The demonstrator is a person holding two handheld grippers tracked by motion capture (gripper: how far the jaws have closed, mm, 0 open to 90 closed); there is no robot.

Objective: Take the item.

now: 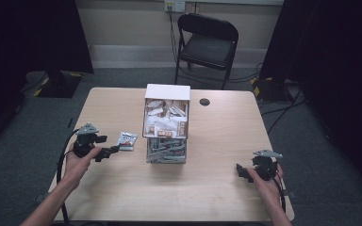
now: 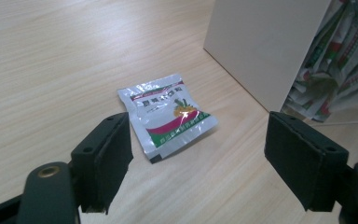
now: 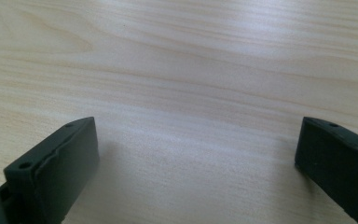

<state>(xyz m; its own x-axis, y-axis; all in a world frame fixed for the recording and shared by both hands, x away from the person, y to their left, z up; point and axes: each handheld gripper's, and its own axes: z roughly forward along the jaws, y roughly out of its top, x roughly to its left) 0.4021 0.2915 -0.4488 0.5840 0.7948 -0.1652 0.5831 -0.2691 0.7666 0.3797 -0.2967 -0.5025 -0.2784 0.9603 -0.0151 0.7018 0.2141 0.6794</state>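
A small sachet [image 2: 168,115] is seen lying flat on the counter [image 1: 217,183] beside the white box [image 1: 167,117], just ahead of the left gripper [image 2: 198,158], whose fingers are spread wide and empty, as are those of the right gripper [image 3: 196,163].

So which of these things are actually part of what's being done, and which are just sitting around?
Part of the job:
- the loose sachet lying flat on the table, just ahead of the open left gripper
- the two-shelf box of sachets beside it

Just lying about:
- the right gripper, open over bare wood
- the folding chair behind the table
- the small dark disc near the far edge
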